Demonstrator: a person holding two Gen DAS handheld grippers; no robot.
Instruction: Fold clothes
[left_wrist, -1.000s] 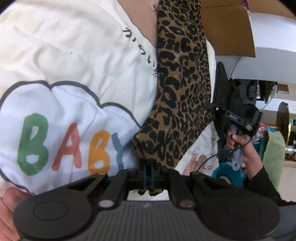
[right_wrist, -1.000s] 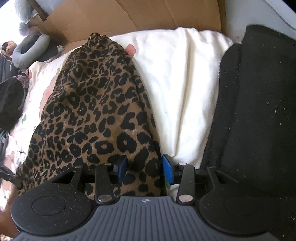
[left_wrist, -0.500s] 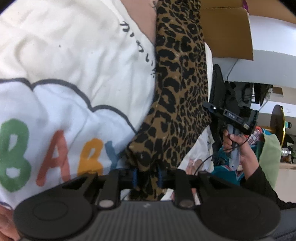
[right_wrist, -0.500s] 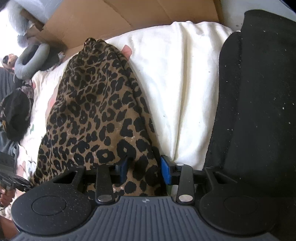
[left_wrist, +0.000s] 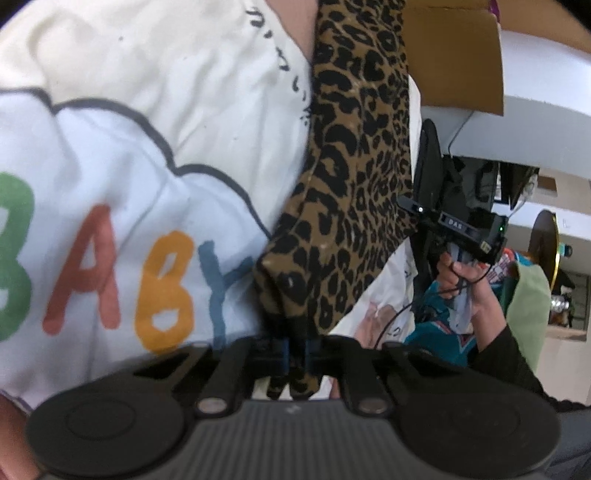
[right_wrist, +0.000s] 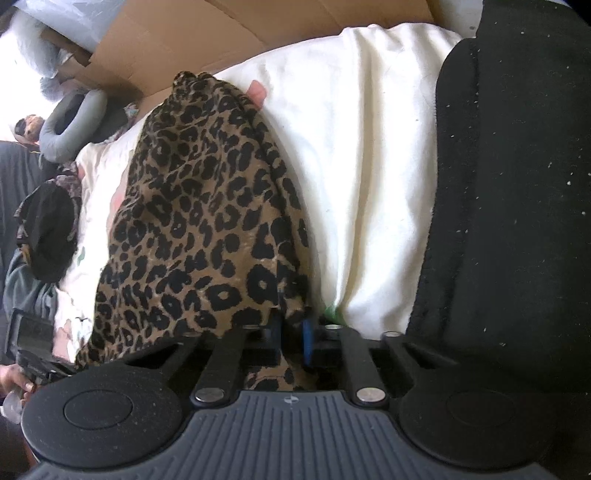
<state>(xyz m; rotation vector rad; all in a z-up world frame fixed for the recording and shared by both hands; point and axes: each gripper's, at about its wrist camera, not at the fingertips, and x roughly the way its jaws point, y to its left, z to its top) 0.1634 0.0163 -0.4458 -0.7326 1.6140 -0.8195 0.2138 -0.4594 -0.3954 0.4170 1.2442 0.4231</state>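
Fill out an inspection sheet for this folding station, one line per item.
Surface: hidden under clothing; nothing seen of it.
Job's things: leopard-print garment stretched between both grippers.
Clutter: cream BABY shirt behind it, worn or lying I cannot tell; black fabric beside it.
Grippers: left gripper closing, pads pinching the garment's end; right gripper closing, pads pinching the other end.
Cables: thin black cable near the right hand.
Surroundings: cardboard box, grey neck pillow.
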